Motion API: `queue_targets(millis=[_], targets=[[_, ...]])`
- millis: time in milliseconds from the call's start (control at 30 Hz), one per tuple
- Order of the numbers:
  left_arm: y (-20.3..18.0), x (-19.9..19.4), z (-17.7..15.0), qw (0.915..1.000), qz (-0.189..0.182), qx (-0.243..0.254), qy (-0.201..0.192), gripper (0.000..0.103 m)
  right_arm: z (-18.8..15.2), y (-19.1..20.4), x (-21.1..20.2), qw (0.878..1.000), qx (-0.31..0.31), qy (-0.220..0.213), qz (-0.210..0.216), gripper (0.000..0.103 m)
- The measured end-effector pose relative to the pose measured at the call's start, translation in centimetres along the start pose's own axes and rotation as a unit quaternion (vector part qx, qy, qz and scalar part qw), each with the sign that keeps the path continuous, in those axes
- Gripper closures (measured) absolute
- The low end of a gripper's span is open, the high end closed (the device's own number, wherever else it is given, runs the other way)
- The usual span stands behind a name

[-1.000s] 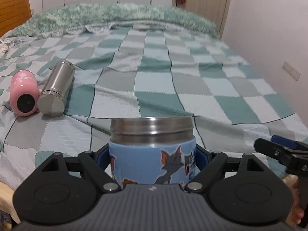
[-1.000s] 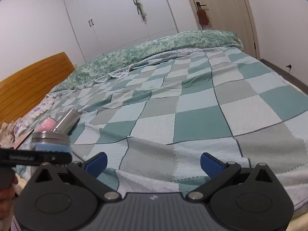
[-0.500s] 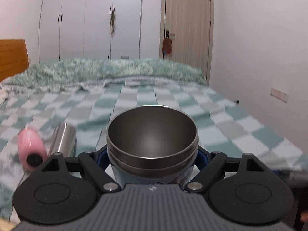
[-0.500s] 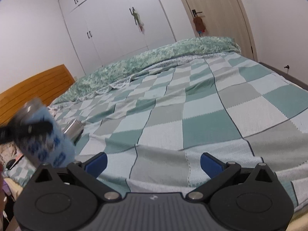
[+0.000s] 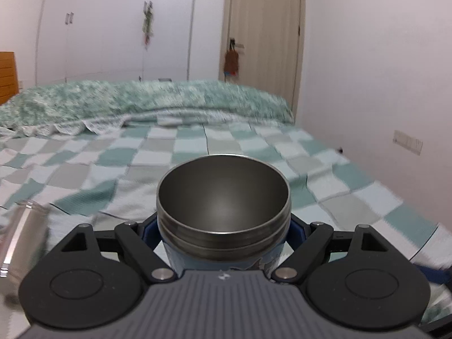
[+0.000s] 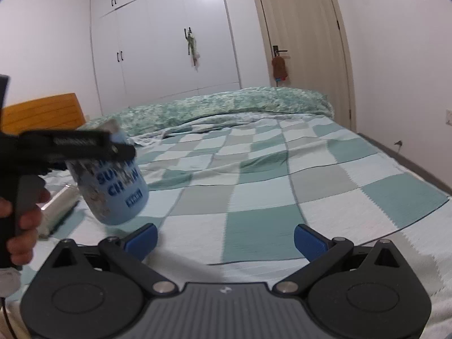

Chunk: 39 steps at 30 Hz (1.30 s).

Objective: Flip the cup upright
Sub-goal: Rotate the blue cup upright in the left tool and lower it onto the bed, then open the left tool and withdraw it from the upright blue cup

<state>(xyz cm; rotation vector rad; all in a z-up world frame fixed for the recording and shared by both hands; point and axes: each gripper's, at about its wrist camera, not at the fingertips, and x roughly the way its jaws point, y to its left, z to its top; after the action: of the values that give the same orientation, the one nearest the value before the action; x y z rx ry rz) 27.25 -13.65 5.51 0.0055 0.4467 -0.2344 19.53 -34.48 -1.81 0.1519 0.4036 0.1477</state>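
Note:
My left gripper (image 5: 223, 226) is shut on a blue steel-lined cup (image 5: 223, 197) with cartoon print. Its open mouth faces forward along the fingers, toward the far end of the bed. In the right wrist view the same cup (image 6: 115, 189) hangs tilted in the air above the checkered bedspread (image 6: 254, 186), held by the left gripper (image 6: 84, 147) near its rim. My right gripper (image 6: 224, 238) is open and empty, low over the bed's near edge, to the right of the cup.
A steel flask (image 5: 19, 237) lies blurred at the left edge, also seen behind the cup in the right wrist view (image 6: 59, 206). A green quilt (image 5: 141, 101) is heaped at the bed's far end. A wall and door stand to the right.
My left gripper has lifted the cup off the bed and tipped it, so its mouth now faces forward. The right gripper has stayed open and tilted up slightly.

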Motion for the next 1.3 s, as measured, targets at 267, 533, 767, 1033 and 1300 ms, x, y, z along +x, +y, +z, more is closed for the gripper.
queue_targets(millis=[267, 533, 767, 1033, 1300], targets=[[-0.2, 3.2, -2.5, 0.9993, -0.007, 0.021, 0.031, 0.017, -0.3, -0.3, 0.6, 1.000, -0.011, 0.005, -0.005, 0.000], [1.9, -6.0, -0.3, 0.9965, -0.016, 0.001, -0.081, 0.000, -0.1, 1.5, -1.9, 1.000, -0.027, -0.013, 0.003, 0.000], [5.8, -16.5, 0.6, 0.9896, 0.020, -0.001, -0.142, 0.000, -0.6, 4.1, -5.2, 0.999, -0.040, -0.034, 0.015, 0.000], [9.1, -21.3, -5.8, 0.9924, 0.070, -0.008, -0.101, 0.000, -3.6, 7.8, -8.2, 0.994, -0.088, -0.063, 0.014, 0.000], [8.7, -22.3, -13.4, 0.9876, 0.110, -0.005, -0.112, 0.000, -7.0, 10.2, -9.4, 0.989, -0.122, -0.082, 0.009, 0.000]])
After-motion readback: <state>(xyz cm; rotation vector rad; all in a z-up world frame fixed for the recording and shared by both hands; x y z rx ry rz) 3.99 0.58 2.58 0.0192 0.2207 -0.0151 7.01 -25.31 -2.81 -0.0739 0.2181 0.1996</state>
